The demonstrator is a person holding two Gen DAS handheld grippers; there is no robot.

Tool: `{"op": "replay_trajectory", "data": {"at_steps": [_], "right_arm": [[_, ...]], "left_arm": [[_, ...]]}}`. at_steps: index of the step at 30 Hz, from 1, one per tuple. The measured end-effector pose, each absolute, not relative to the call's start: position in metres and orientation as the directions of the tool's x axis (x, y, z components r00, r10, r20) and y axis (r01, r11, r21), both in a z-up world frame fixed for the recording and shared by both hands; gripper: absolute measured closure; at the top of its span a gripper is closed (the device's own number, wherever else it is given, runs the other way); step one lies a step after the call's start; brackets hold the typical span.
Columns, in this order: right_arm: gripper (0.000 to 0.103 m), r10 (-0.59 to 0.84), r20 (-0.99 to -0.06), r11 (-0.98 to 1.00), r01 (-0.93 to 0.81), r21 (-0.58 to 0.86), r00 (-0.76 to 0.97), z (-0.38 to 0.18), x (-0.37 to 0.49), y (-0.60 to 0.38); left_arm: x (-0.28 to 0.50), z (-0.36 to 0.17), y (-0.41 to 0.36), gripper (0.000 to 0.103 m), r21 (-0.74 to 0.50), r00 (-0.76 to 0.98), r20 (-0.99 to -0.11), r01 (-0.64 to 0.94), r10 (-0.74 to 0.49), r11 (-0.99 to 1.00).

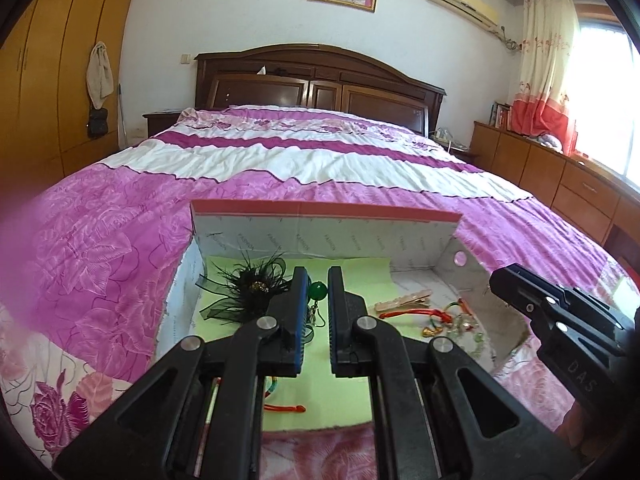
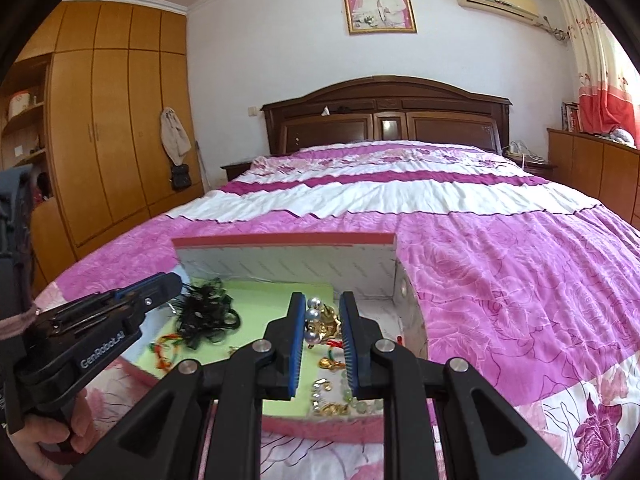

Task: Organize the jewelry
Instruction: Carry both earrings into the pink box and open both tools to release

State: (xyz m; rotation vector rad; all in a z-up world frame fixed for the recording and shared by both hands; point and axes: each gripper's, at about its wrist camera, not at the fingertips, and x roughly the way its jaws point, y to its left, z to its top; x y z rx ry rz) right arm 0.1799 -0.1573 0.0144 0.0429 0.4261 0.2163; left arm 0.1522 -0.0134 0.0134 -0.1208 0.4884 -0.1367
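The jewelry is gathered in an open cardboard box (image 1: 328,236) set on the bed (image 1: 280,160), near the bed's foot edge. A green sheet (image 1: 352,368) is laid over the left and middle of the box floor. Toward the far left corner of the sheet a black feather ornament (image 1: 244,284) is spread, and just right of it a green bead pendant (image 1: 319,291) is seen between the fingers of the left gripper (image 1: 318,276); those fingers are parted narrowly and no contact with the bead can be made out. A red cord (image 1: 286,408) is partly visible at the near edge of the sheet, under the gripper. On the bare right half of the floor a pale hair clip (image 1: 404,299) is laid, with a red and green cord (image 1: 424,312) beside it and glass beads (image 1: 464,326) nearer the right wall. In the right wrist view a gold brooch with silver pearls (image 2: 322,318) is framed by the fingers of the right gripper (image 2: 320,304), which are held a moderate gap apart; whether the pads touch it cannot be told. Below it, a gold piece (image 2: 332,365) and pale green beads (image 2: 354,398) are scattered toward the near edge of the box. The bed is covered by a pink and white quilt (image 2: 500,280), backed by a dark wooden headboard (image 2: 384,116).
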Motion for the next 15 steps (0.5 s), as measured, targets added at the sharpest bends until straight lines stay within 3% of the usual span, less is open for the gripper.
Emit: {"op": "replay_trajectory", "data": {"at_steps": [15], "right_arm": [[0.082, 0.186, -0.546, 0.982, -0.171, 0.078, 0.817, -0.015, 0.216, -0.153]], "left_arm": [[0.181, -0.015, -0.010, 0.100, -0.164, 0.792, -0.594, 0.056, -0.144, 0.985]]}}
